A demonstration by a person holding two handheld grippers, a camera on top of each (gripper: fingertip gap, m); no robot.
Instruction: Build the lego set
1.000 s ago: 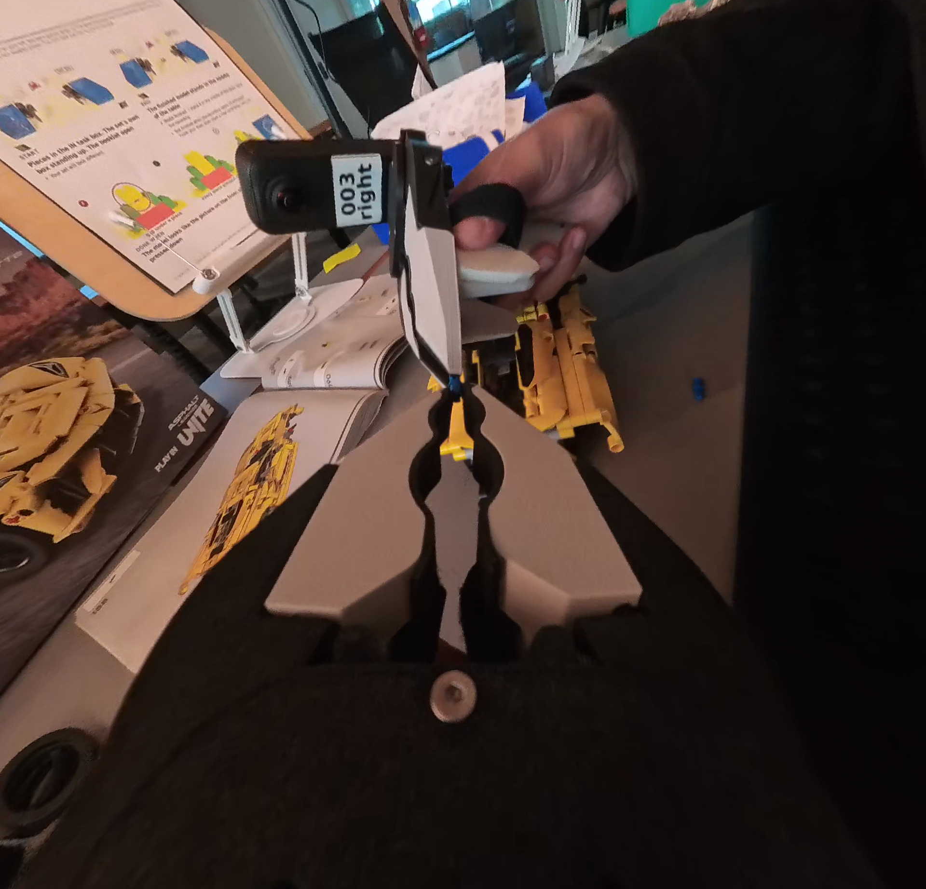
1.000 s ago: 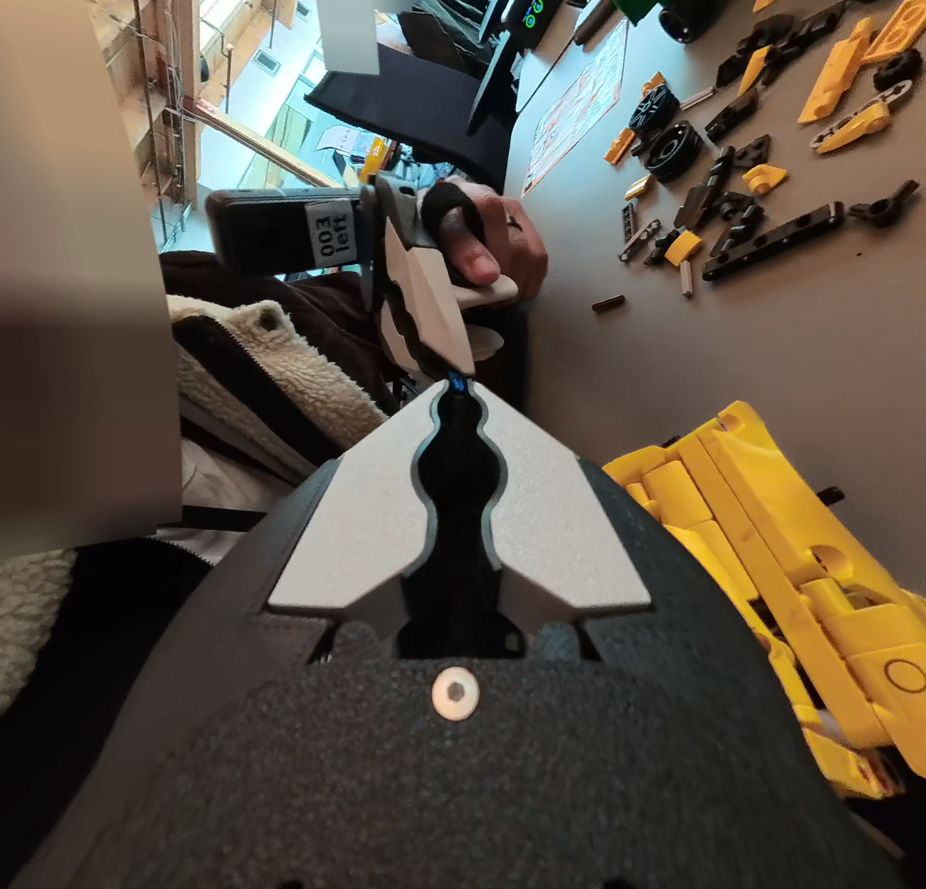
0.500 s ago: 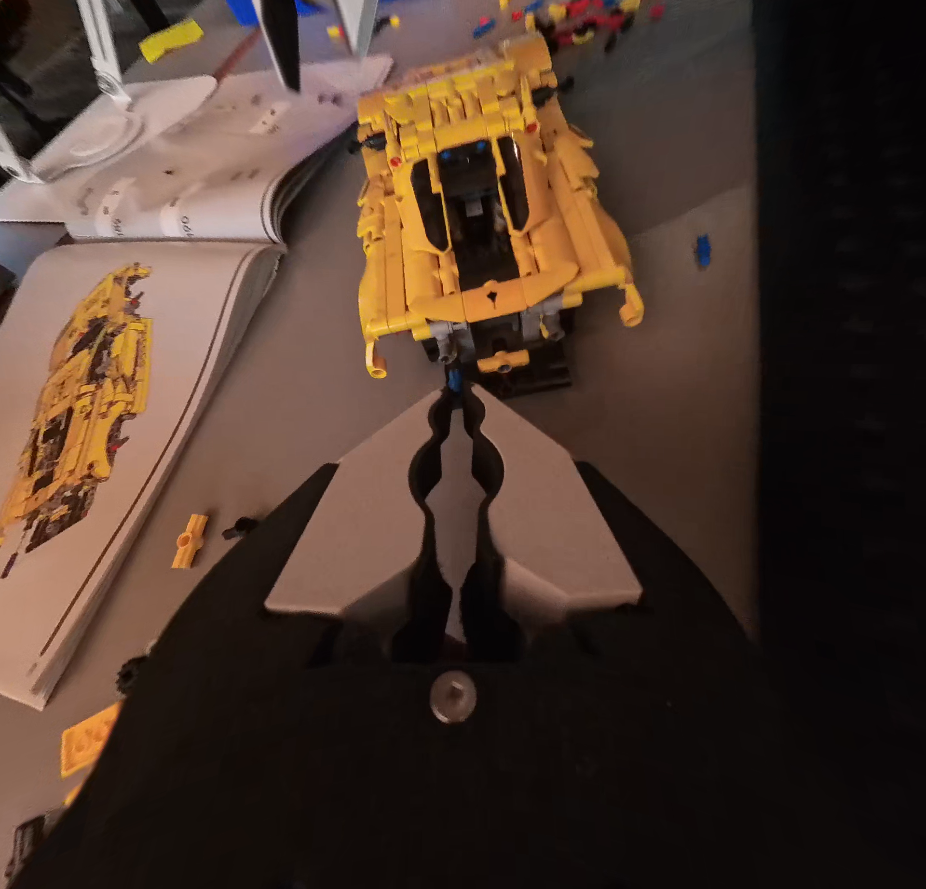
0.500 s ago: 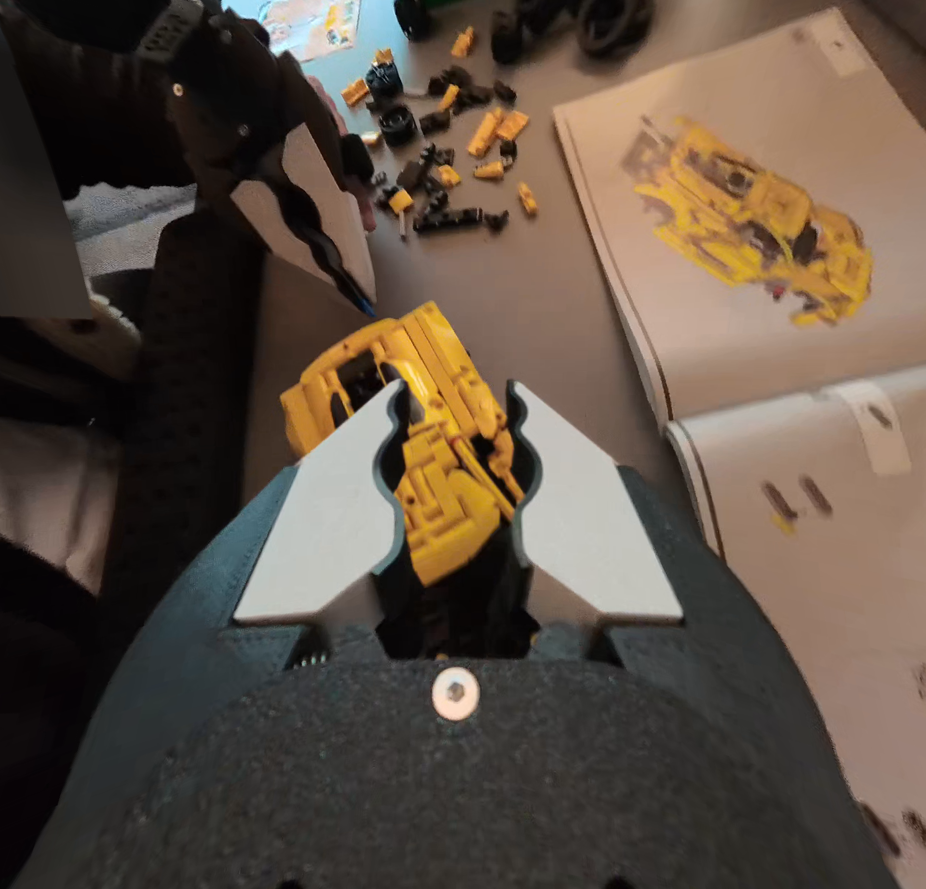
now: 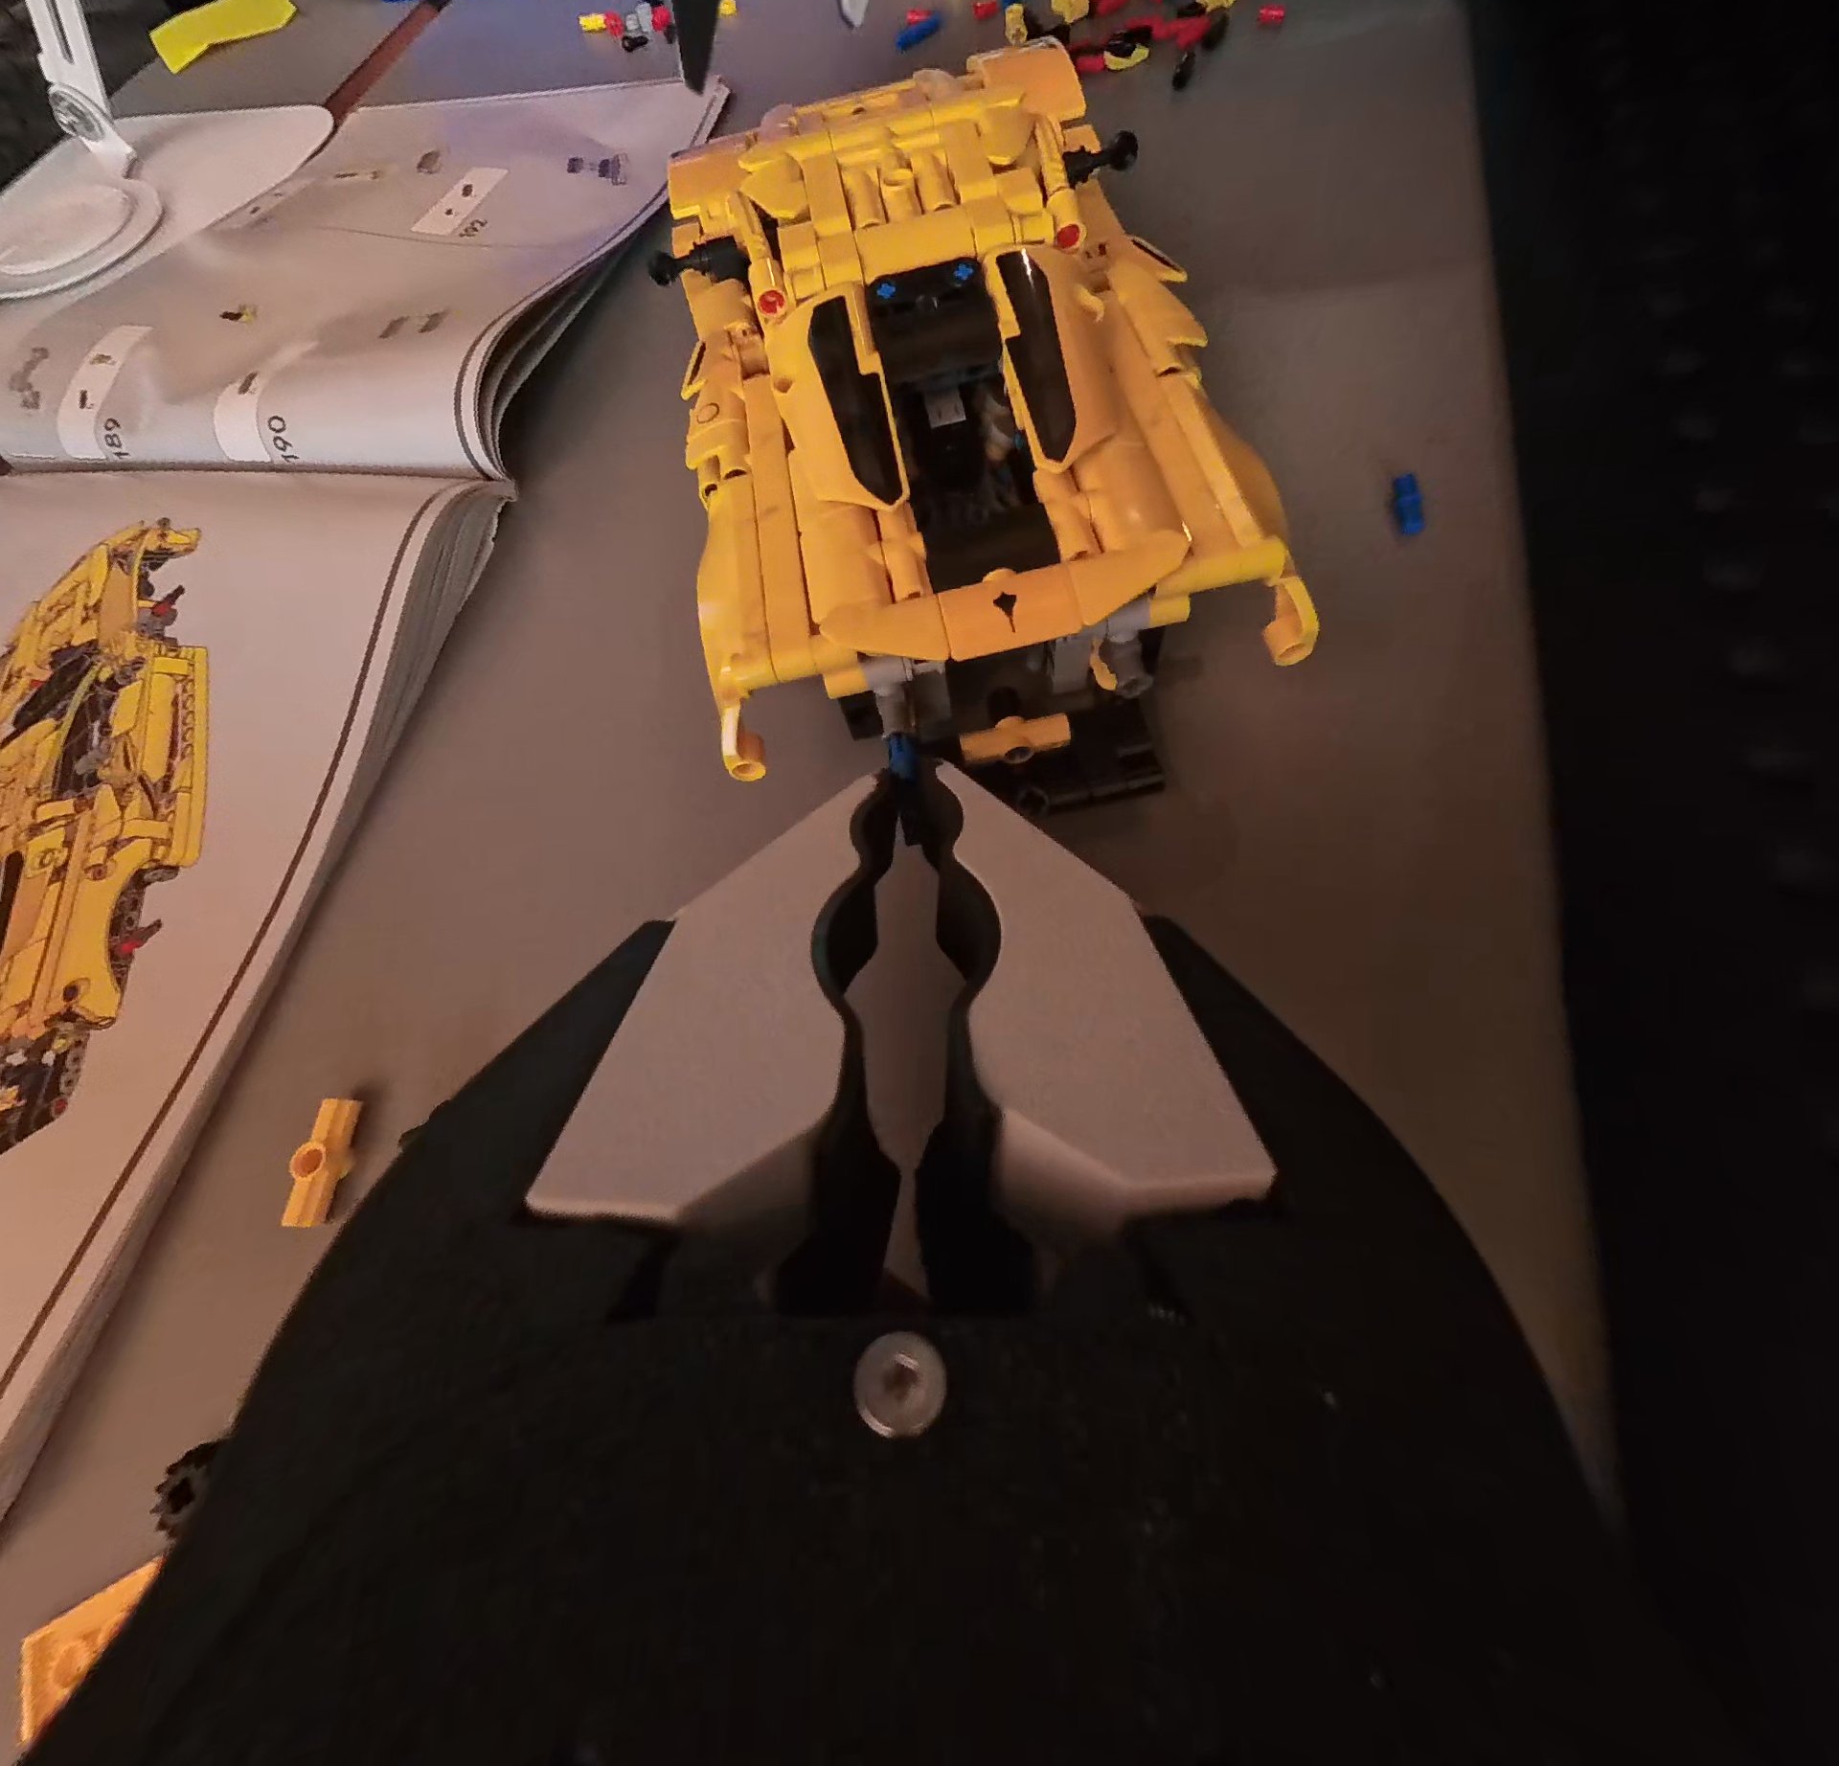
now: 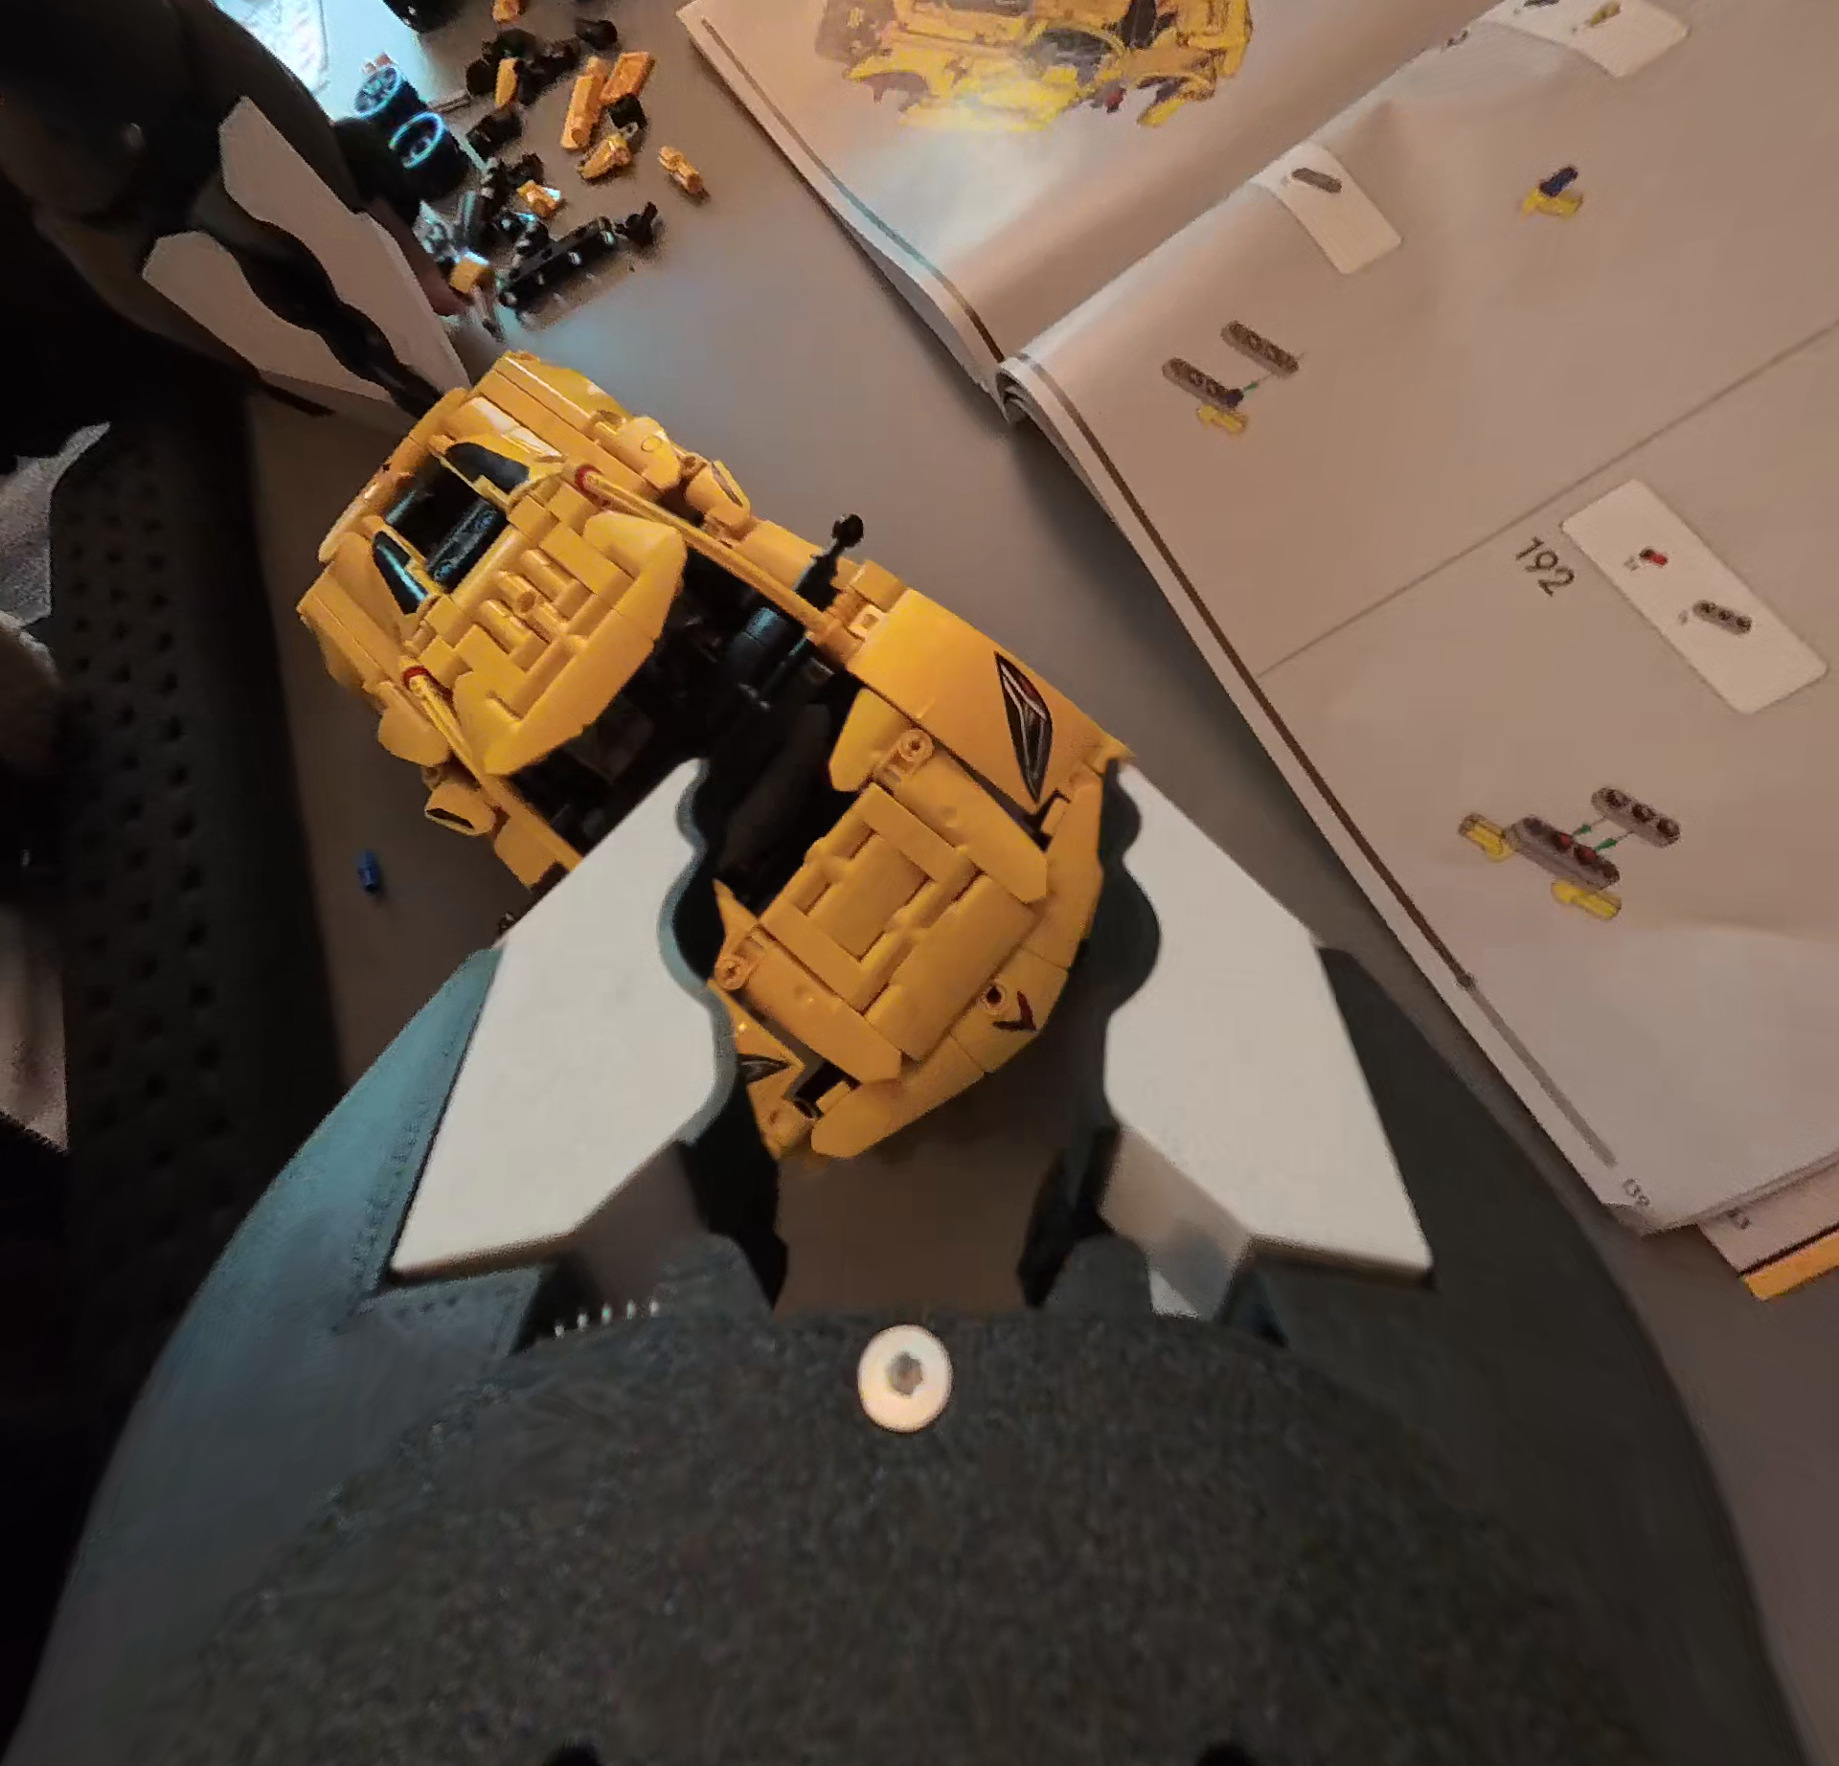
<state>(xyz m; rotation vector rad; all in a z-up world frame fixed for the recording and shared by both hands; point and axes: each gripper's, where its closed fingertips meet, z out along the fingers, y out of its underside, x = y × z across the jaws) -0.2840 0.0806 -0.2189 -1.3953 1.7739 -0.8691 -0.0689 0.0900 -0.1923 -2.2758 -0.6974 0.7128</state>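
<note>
Yellow car (image 5: 965, 425) mostly built, body closed, resting on table (image 5: 557, 723) just ahead of left claw (image 5: 908, 803). Left claw pinched on small blue pin (image 5: 904, 758) at car's near end. Right claw (image 6: 901, 793) wide open around other end, gripping nothing. Loose pieces (image 6: 557, 156) beyond, wheels not yet fitted.

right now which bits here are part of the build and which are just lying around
In play: yellow car, blue pin in left gripper, open right gripper, instruction booklet.
Lying about: loose blue piece, yellow connector, white stand.
</note>
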